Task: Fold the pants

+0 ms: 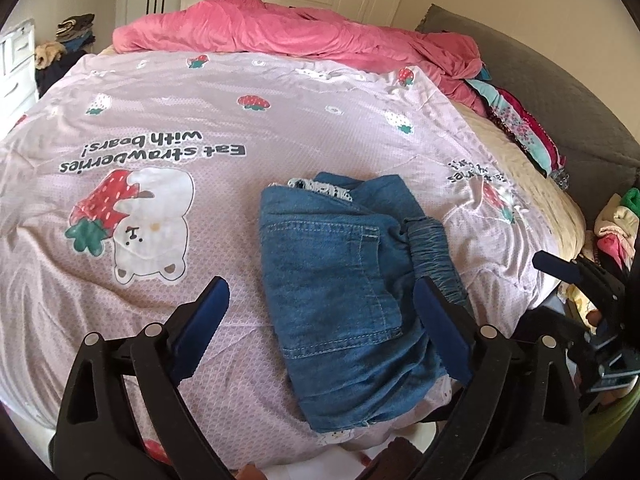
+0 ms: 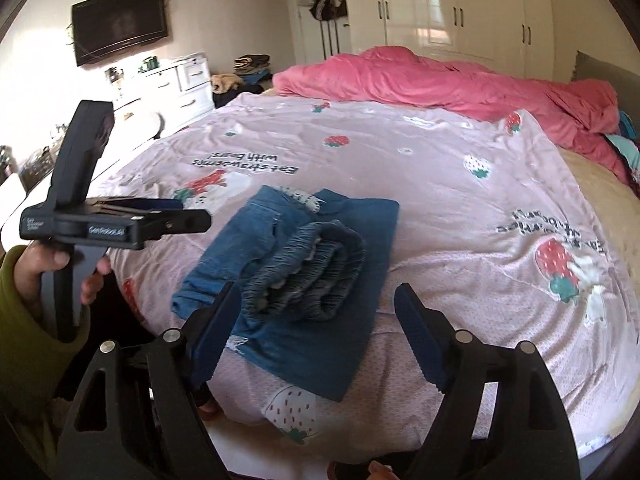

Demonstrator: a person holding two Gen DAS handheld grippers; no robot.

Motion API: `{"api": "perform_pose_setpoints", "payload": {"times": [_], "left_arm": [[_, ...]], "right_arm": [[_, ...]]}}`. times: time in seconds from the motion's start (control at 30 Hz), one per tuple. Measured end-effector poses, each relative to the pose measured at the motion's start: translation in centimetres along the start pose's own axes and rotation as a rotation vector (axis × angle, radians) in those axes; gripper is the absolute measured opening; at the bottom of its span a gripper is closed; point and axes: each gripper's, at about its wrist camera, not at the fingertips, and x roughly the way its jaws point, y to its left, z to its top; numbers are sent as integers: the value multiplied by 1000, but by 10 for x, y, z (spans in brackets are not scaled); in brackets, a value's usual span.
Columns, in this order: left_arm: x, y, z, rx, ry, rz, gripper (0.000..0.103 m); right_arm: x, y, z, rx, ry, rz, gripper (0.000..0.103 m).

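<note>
Both grippers (image 1: 322, 320) (image 2: 316, 332) agape, folded pants (image 1: 340, 280) near edge partly hidden

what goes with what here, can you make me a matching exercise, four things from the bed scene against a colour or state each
Things:
1. pants
2. blanket
3. quilt
4. left gripper

States:
a. pink, bunched along the far side of the bed
b. jaws open, holding nothing
c. blue denim, folded into a compact stack
d. pale pink with strawberry and bear print, spread flat

Pairs: 1-c, 2-a, 3-d, 4-b
</note>
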Motion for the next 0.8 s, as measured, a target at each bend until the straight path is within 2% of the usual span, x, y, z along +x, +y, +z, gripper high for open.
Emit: {"api": "perform_pose_setpoints", "payload": {"times": [0.57,0.8], "left_arm": [[23,17,-13,-33,58,15,89],[31,22,-19,-67,78,-8,89]], "right_arm": [[32,-32,-11,121,87,-58,78],[43,-48,-10,205,118,-32,78]]}}
